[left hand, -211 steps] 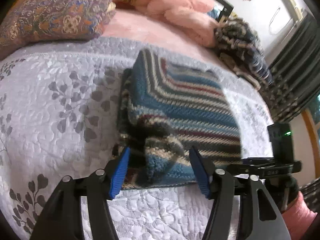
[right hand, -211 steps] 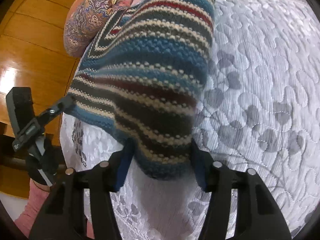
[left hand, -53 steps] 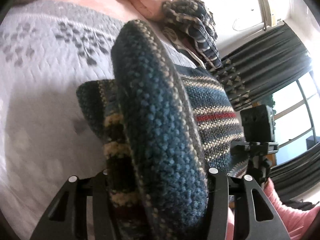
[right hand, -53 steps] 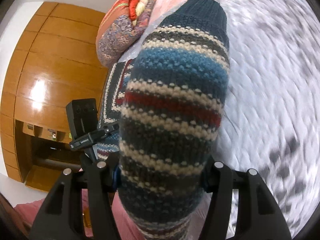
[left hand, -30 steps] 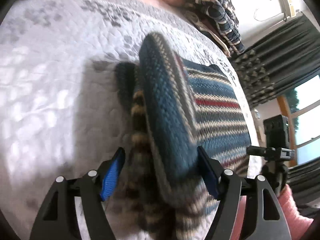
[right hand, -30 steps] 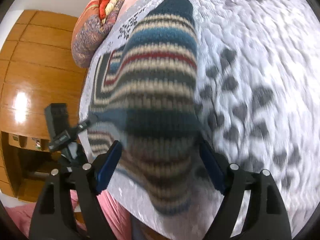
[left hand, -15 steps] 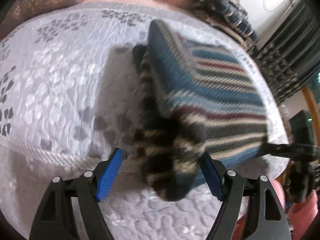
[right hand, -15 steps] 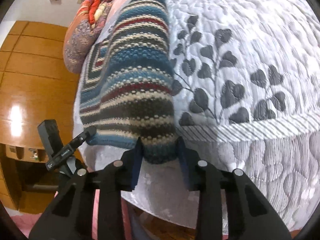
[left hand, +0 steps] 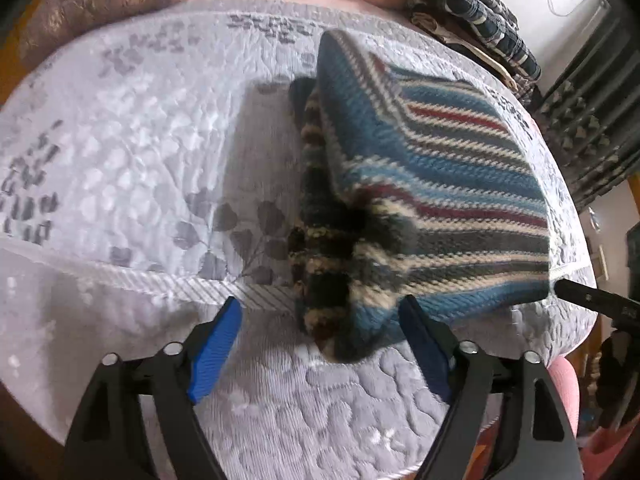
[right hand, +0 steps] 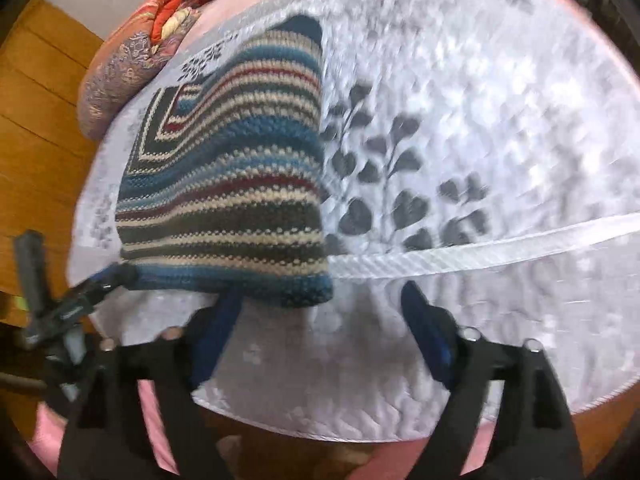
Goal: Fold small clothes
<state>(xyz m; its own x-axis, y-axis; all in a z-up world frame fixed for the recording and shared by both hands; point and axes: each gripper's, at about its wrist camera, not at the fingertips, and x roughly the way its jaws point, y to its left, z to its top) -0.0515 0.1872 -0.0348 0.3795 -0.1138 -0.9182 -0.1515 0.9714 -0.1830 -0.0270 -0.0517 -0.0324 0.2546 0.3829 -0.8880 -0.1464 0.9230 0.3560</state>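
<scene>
striped sweater folded flat on quilt, stripes crosswise, both jaws wide apart, empty

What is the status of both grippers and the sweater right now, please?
Left gripper open, off the cloth. Right gripper open, clear too. Striped sweater lies folded on the bedspread near its front edge. Nothing in the way.

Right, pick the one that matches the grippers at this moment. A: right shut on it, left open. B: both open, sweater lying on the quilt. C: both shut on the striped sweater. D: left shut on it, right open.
B: the left gripper and the right gripper both show their blue pads spread wide with nothing clamped between them, while the folded striped sweater lies on the grey quilt.
</scene>
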